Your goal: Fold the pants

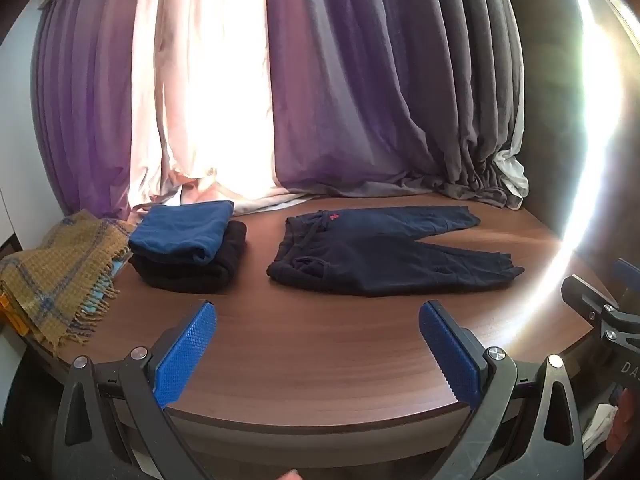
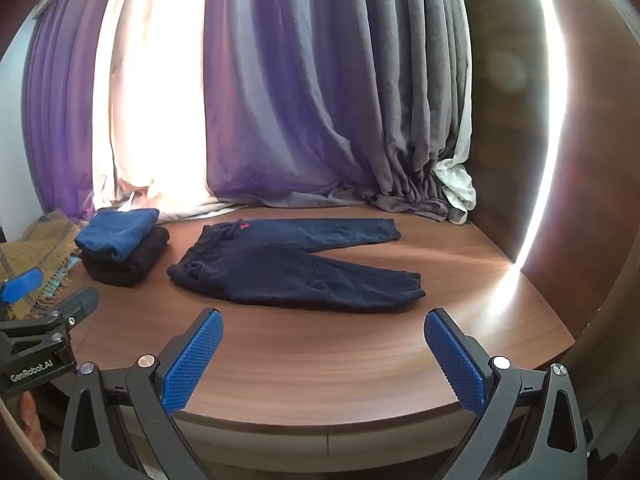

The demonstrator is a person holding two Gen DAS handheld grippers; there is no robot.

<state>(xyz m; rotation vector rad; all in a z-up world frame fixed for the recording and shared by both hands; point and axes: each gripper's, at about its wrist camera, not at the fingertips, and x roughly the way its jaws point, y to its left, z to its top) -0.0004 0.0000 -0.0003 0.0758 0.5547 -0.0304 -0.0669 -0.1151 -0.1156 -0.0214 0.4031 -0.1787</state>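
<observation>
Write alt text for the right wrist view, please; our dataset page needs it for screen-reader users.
Dark navy pants lie spread flat and unfolded on a wooden table, waistband left, legs right, beyond the open, empty right gripper. To their left sits a stack of folded clothes beside a mustard plaid scarf; purple curtains hang behind.

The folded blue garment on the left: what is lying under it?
The folded blue garment rests on a folded black garment, which lies on the wooden table. Whether anything lies between or inside the folds is hidden.
</observation>
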